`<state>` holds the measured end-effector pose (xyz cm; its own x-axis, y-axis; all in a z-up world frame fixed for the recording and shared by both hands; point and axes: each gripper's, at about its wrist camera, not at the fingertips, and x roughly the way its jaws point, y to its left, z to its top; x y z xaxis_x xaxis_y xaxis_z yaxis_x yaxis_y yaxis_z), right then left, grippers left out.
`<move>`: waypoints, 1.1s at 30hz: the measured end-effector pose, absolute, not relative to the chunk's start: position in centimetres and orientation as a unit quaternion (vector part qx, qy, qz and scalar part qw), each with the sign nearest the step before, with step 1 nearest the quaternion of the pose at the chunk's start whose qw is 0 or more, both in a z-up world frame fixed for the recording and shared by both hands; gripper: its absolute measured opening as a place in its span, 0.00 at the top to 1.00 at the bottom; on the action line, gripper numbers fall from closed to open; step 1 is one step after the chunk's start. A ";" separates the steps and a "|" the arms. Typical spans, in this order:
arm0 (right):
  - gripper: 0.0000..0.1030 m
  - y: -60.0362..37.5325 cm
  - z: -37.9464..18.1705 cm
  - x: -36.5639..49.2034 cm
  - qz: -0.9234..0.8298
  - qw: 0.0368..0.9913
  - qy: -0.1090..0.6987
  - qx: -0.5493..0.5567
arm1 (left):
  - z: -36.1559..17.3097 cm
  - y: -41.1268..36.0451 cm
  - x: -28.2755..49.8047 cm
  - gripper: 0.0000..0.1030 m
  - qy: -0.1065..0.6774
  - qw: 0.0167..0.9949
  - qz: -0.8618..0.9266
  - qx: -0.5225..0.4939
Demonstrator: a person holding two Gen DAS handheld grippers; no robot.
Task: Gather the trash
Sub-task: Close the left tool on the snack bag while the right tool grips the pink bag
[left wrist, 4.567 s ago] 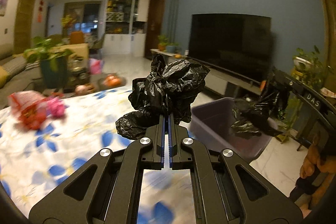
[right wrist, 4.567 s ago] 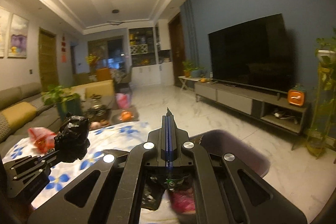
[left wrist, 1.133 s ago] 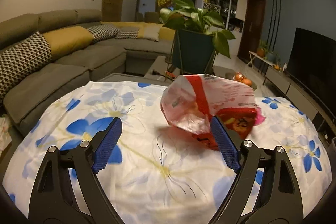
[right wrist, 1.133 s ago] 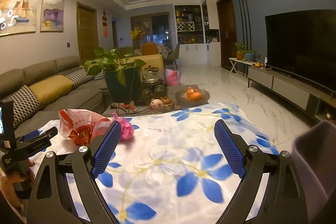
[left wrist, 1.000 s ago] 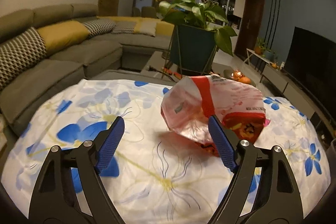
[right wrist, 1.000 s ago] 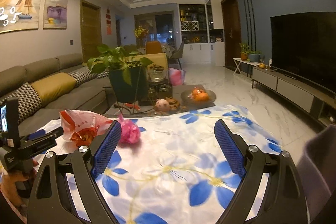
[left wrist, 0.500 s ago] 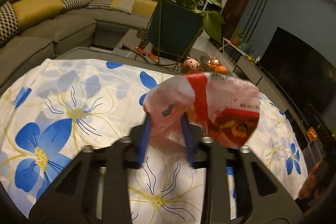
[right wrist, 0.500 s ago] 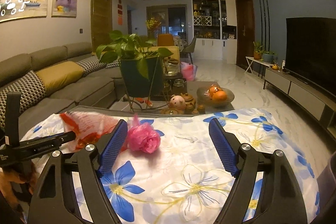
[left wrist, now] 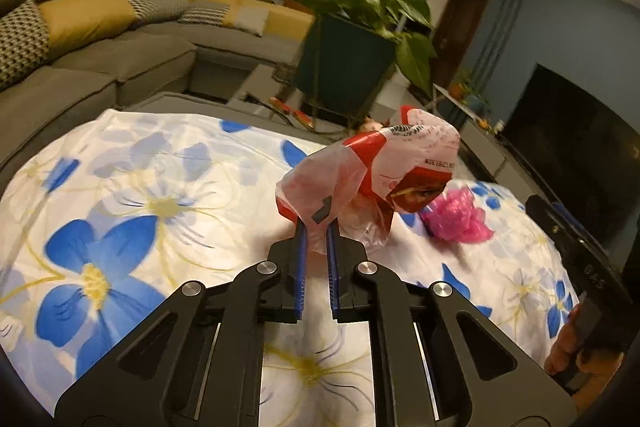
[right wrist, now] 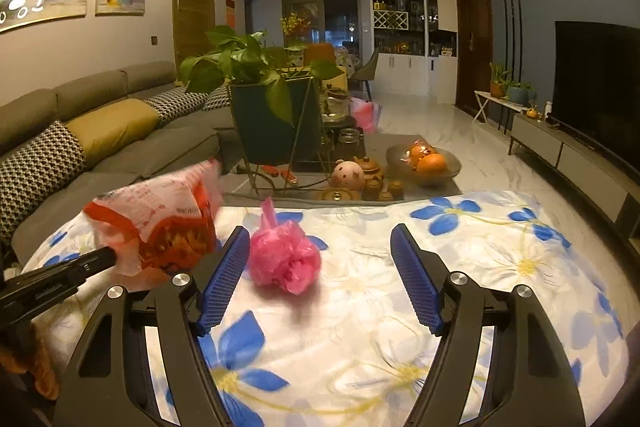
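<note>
My left gripper (left wrist: 316, 231) is shut on a crumpled red and white plastic bag (left wrist: 376, 171) and holds it just above the flowered tablecloth (left wrist: 152, 211). The same bag (right wrist: 160, 219) shows at the left of the right wrist view, with the left gripper's tip (right wrist: 92, 261) under it. A crumpled pink plastic bag (right wrist: 284, 255) lies on the cloth between my open right gripper's (right wrist: 320, 263) fingers, nearer the left one (right wrist: 224, 275). The pink bag also shows in the left wrist view (left wrist: 456, 217).
A potted plant in a dark green stand (right wrist: 276, 115) stands beyond the table's far edge. A low table (right wrist: 452, 187) behind it holds a fruit bowl (right wrist: 424, 159) and a tea set (right wrist: 360, 179). A grey sofa (right wrist: 100, 139) runs along the left. A TV (right wrist: 596, 83) is on the right.
My left gripper has closed on the red and white bag and lifted it off the cloth. My right gripper has moved forward so the pink bag sits between its open fingers.
</note>
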<state>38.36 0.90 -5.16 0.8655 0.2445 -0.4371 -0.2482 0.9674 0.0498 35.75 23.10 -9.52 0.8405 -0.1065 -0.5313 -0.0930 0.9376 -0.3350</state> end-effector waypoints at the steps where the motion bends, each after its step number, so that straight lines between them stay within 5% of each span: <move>1: 0.30 1.1 -5.3 38.7 0.131 0.965 0.228 -0.003 | -9.4 23.5 35.5 0.92 0.276 0.943 0.006 -0.183; 11: 0.32 3.9 -8.0 42.6 0.124 0.953 0.275 -0.023 | -9.1 25.1 34.6 0.92 0.249 0.946 0.064 -0.196; 26: 0.66 5.5 -9.6 43.5 0.125 0.942 0.306 -0.060 | -10.0 25.1 35.3 0.92 0.264 0.941 0.061 -0.203; 33: 0.71 3.4 -8.1 41.0 0.115 0.950 0.288 -0.039 | -9.7 24.4 34.9 0.92 0.260 0.945 0.055 -0.190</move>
<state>41.01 3.40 -8.14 0.8070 0.1970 -0.5568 -0.2415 0.9704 -0.0067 34.88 24.41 -9.74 0.8587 0.0058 -0.5124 -0.2030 0.9220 -0.3297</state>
